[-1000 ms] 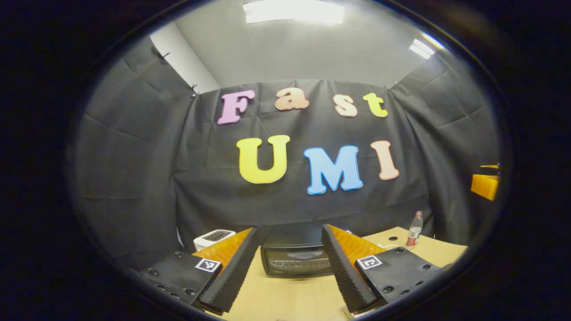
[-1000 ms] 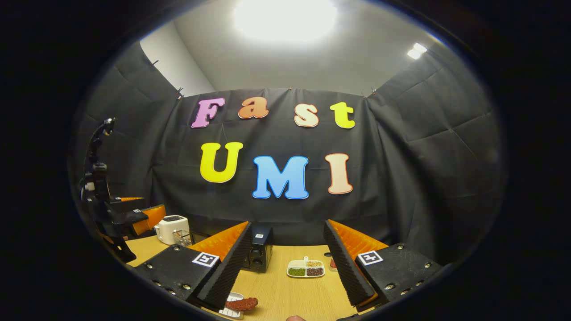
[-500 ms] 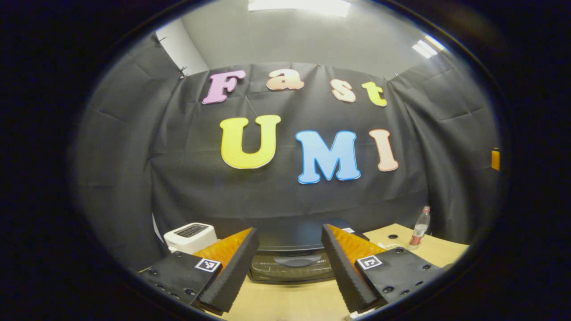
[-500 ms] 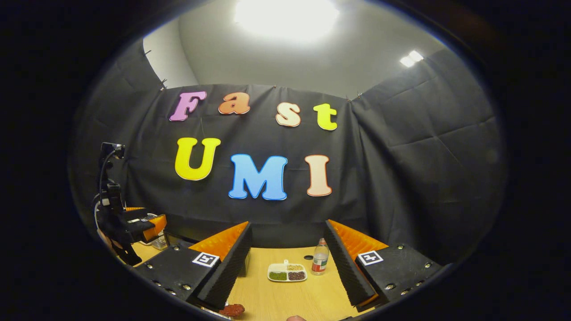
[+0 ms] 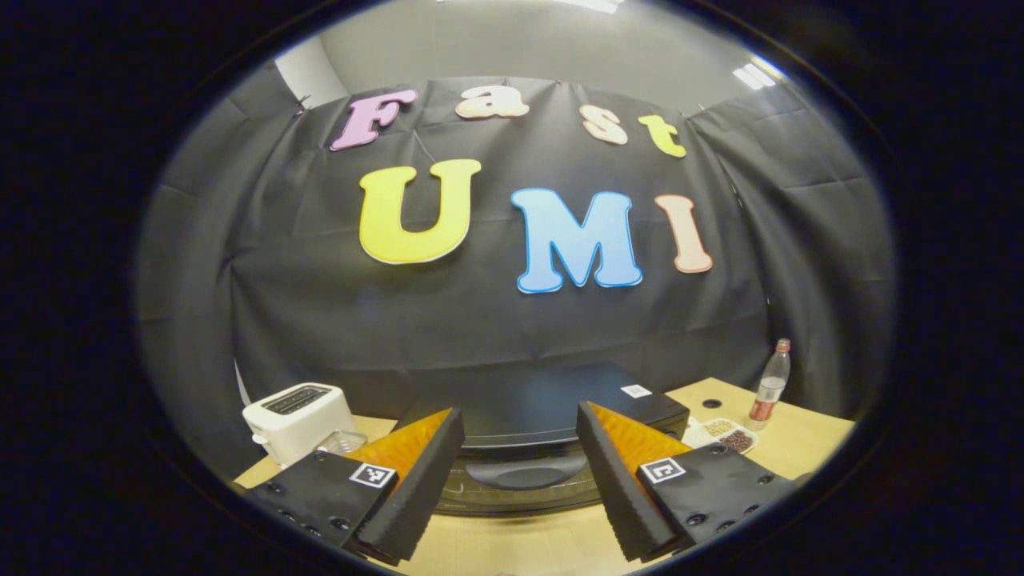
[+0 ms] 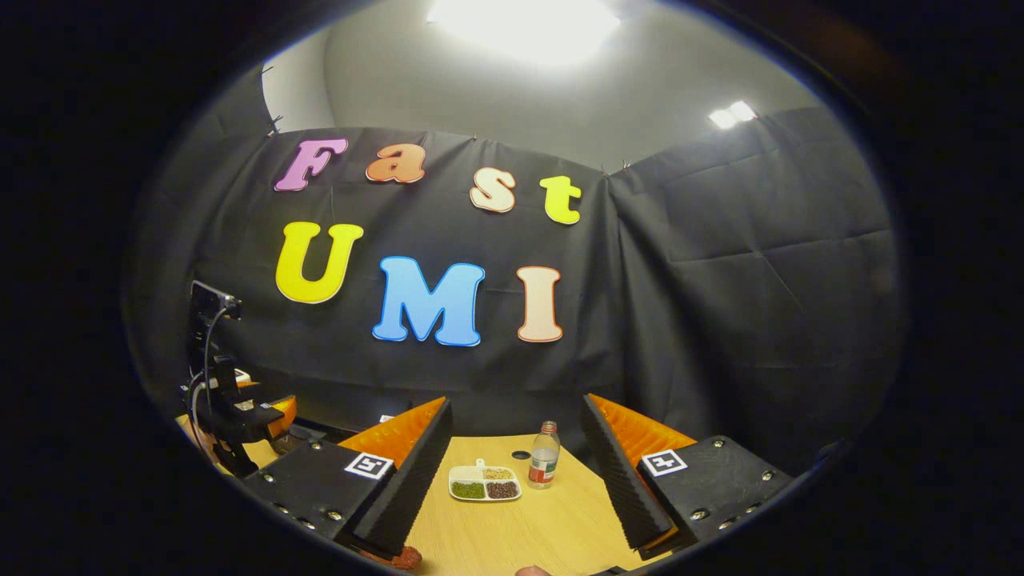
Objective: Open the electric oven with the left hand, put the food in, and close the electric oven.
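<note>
The black electric oven (image 5: 552, 392) stands straight ahead in the left gripper view, door closed, its curved handle (image 5: 524, 474) low between my fingers. My left gripper (image 5: 520, 410) is open just in front of the oven and touches nothing. In the right gripper view my right gripper (image 6: 516, 400) is open and empty above the wooden table (image 6: 552, 528). A bit of the red food (image 6: 406, 558) peeks out at the bottom edge, below the left finger. The left gripper (image 6: 240, 408) also appears at the far left of that view.
A white toaster (image 5: 300, 410) stands left of the oven. Right of the oven are a divided snack dish (image 5: 724, 434) and a plastic bottle (image 5: 770, 386). The right gripper view has the same dish (image 6: 484, 484) and bottle (image 6: 544, 466) ahead on the table.
The left gripper has moved in toward the oven, which now looms larger and closer. The right gripper view has swung right, and the red food has slid to the bottom edge.
</note>
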Motion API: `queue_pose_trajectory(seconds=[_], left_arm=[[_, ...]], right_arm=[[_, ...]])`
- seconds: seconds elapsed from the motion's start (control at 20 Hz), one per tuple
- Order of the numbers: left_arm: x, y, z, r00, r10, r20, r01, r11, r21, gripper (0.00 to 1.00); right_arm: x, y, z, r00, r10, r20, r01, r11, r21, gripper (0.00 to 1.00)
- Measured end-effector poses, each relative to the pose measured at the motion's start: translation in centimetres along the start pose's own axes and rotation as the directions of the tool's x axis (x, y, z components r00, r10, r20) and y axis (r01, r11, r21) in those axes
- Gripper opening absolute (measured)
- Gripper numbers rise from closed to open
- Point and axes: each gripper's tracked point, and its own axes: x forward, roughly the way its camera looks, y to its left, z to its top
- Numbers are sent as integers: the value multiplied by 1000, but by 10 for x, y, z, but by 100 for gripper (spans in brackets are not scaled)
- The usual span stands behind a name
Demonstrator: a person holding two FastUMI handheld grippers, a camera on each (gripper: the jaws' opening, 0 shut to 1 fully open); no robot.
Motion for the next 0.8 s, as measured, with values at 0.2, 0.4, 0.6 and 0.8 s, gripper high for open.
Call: queue_pose_trajectory(seconds=[0.2, 0.4, 0.6, 0.8], left_arm=[[25, -7, -25, 999, -14, -33, 14, 1000, 22, 99], [41, -10, -48, 998, -14, -67, 17, 999, 43, 99], [50, -11, -64, 995, 4, -96, 0, 999, 44, 98], [48, -11, -65, 996, 22, -85, -21, 1000, 23, 95]], right_arm=[[-3, -2, 4, 999, -32, 5, 32, 998, -47, 96], [-5, -2, 3, 999, -47, -9, 47, 998, -30, 96], [-8, -4, 1, 999, -51, -20, 50, 998, -43, 96], [-10, -4, 0, 999, -45, -21, 44, 998, -42, 96]])
